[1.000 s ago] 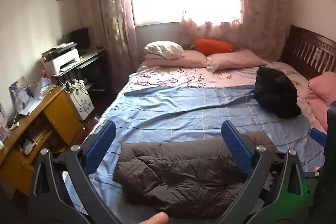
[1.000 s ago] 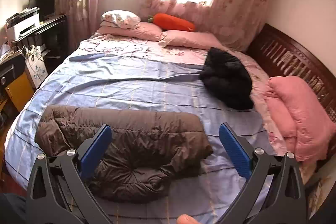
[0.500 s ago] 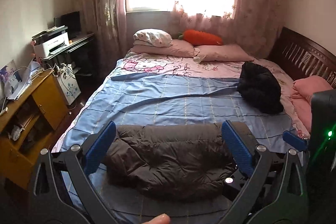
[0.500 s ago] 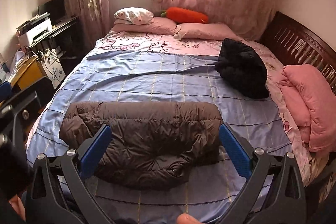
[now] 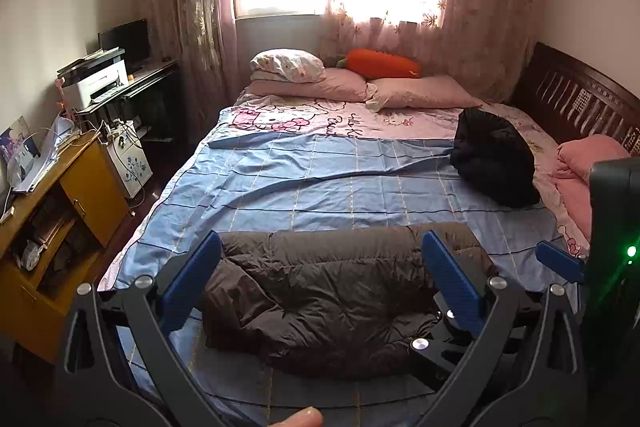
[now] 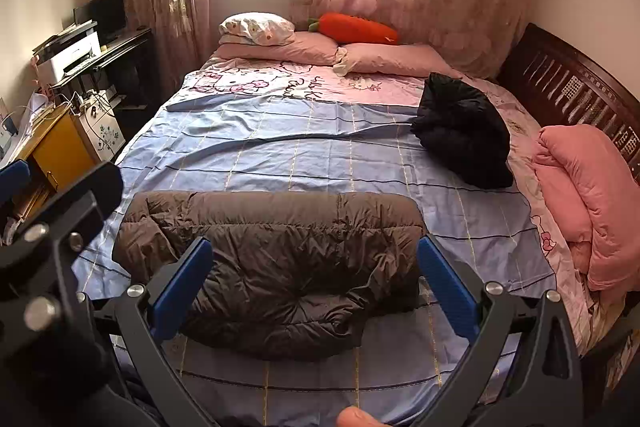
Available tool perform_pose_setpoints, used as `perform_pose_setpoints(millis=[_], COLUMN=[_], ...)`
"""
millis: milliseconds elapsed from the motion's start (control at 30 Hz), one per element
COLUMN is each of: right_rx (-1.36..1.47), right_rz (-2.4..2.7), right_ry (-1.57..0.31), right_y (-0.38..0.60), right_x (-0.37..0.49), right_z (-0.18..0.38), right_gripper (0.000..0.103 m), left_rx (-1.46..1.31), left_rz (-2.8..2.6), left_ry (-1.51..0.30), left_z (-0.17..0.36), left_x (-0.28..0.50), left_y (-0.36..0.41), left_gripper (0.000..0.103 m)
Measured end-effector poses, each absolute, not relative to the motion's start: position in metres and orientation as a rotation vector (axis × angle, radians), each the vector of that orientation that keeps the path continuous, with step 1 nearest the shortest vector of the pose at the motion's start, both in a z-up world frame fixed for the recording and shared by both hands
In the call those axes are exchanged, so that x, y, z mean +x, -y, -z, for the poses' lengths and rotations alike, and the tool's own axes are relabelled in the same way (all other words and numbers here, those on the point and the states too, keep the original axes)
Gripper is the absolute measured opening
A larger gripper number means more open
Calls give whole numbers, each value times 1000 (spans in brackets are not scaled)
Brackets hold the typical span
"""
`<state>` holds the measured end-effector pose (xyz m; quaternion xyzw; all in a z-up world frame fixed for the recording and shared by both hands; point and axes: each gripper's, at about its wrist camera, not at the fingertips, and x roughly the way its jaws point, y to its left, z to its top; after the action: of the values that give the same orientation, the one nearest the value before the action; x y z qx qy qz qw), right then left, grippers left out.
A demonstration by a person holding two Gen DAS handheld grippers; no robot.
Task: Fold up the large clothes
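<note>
A brown puffer jacket lies folded into a bundle on the blue sheet near the bed's front edge; it also shows in the right wrist view. My left gripper is open and empty, held above and in front of the jacket. My right gripper is open and empty too, held above the jacket. The right gripper's body shows at the right edge of the left wrist view, and the left gripper's body at the left edge of the right wrist view. A black jacket lies bunched on the bed's right side.
The bed has pillows and an orange carrot cushion at the far end, and a pink quilt by the wooden headboard on the right. A yellow cabinet and a printer desk stand left.
Both grippers have pulled back and risen, and the views have swung to centre on the bed. The brown jacket lies where it was. Both stay open.
</note>
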<state>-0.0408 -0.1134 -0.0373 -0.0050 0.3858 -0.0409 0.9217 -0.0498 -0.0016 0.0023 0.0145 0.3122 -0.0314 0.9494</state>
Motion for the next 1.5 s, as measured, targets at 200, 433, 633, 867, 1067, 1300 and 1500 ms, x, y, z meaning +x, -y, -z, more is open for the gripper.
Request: perform_pose_setpoints(millis=[200,433,633,867,1067,1300,1500], right_rx=[-11,-12,-14,-14,-14,-18,-17], right_rz=[77,79,75,72,69,63,64], right_ry=[-785,-787,-784,-785,-786,-783,-784], right_y=[112,111,109,109,108,107,107], right_x=[-44,-44,-45,-45,-45,-45,-45], right_z=[35,35,34,34,33,32,32], right_gripper=[102,102,102,102,102,102,102], left_rx=[29,31,34,34,35,37,35], left_rz=[73,68,63,61,63,67,61], left_ry=[-640,-635,-631,-632,-632,-632,-632], left_z=[0,0,-1,-1,-1,-1,0], left_x=[-50,-51,-50,-50,-50,-50,-50], left_y=[0,-3,-6,-6,-8,-10,-8], left_gripper=[101,101,101,101,101,101,101])
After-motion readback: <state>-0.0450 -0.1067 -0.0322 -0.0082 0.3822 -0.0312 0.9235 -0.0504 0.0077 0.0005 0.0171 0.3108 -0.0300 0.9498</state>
